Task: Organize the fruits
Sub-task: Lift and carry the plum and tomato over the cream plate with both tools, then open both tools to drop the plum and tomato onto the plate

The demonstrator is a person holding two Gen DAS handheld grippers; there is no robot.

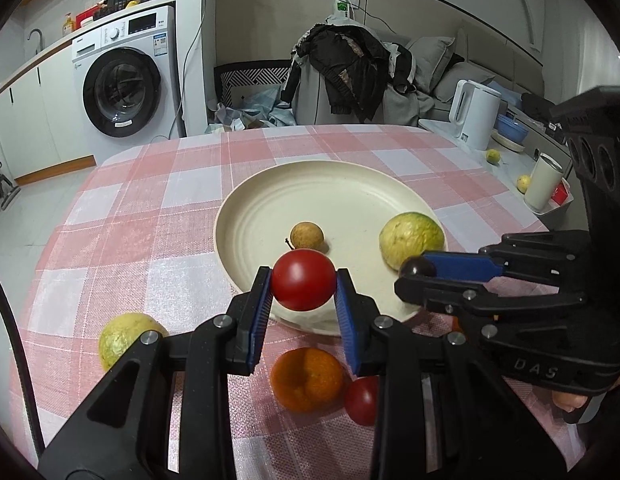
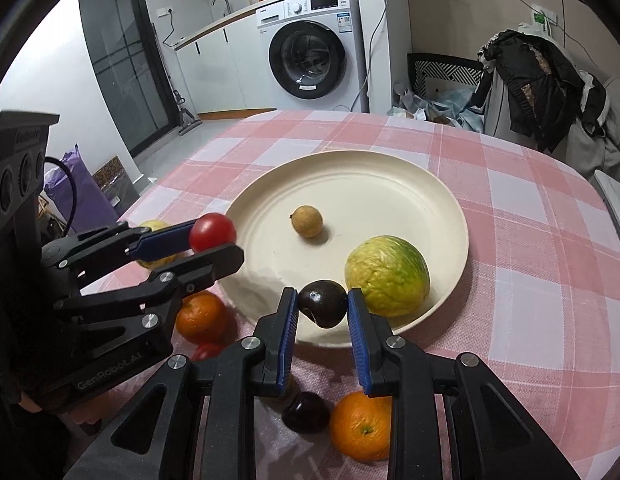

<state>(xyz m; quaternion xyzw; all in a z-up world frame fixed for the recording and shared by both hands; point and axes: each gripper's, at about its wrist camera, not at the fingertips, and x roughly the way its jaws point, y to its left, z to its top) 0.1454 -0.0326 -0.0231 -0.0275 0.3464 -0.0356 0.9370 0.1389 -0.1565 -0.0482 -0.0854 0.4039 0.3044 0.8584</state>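
My left gripper (image 1: 303,286) is shut on a red tomato (image 1: 303,280), held over the near rim of the cream plate (image 1: 269,196). My right gripper (image 2: 322,308) is shut on a dark plum (image 2: 322,303) above the plate's (image 2: 390,176) near edge. On the plate lie a small brown fruit (image 1: 306,235) and a yellow-green citrus (image 1: 412,244). From the right wrist view the left gripper (image 2: 215,240) and its tomato (image 2: 212,232) hang at the plate's left rim. The right gripper (image 1: 416,276) with the plum (image 1: 418,268) shows at the right in the left wrist view.
On the pink checked cloth (image 1: 149,208) near me lie an orange (image 1: 307,379), a second tomato (image 1: 362,400) and a yellow-green citrus (image 1: 127,340). Another orange (image 2: 362,426) and a dark plum (image 2: 305,412) sit under my right gripper. A kettle (image 1: 474,114) stands far right.
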